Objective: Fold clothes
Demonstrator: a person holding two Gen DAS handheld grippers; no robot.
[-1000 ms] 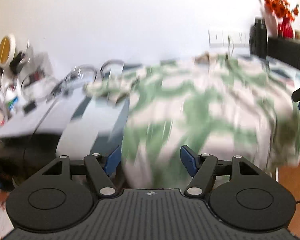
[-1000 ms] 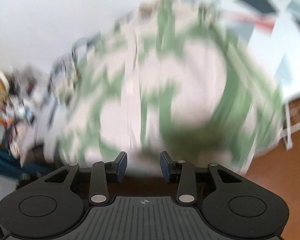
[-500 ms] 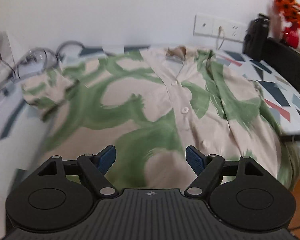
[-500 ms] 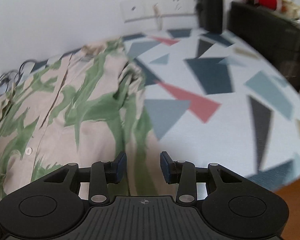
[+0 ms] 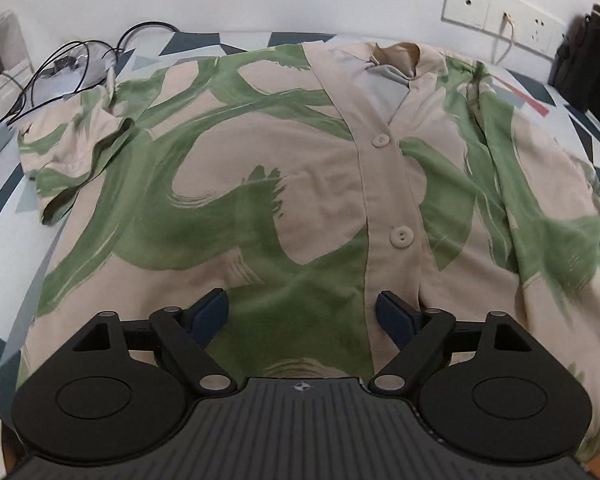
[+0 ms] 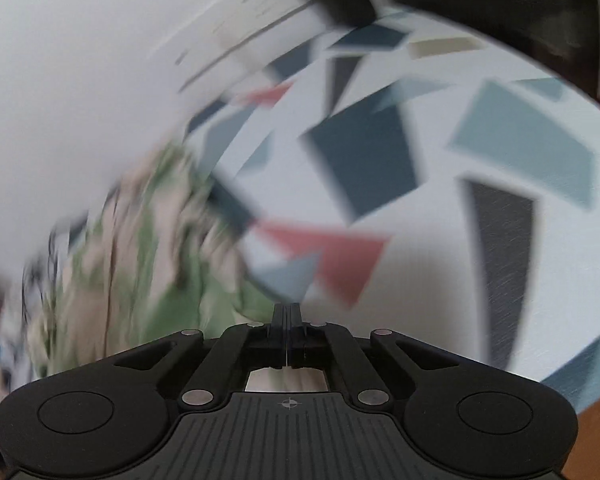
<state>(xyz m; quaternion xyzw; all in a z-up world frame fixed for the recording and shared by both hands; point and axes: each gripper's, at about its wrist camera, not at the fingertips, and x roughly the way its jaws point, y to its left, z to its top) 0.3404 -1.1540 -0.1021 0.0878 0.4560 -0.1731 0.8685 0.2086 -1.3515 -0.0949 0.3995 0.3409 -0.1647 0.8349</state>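
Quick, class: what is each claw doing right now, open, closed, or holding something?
Left claw: open, holding nothing, poised over the shirt.
Right claw: closed; whether any cloth is pinched cannot be told through the motion blur.

Motion blur is smearing the shirt point(image 6: 140, 240) in the right wrist view; the left tongs' point(image 5: 302, 312) body is hiding its hem.

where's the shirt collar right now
In the left wrist view, the collar sits at the shirt's far end, upper right of centre, near the wall sockets, beyond the open left gripper.
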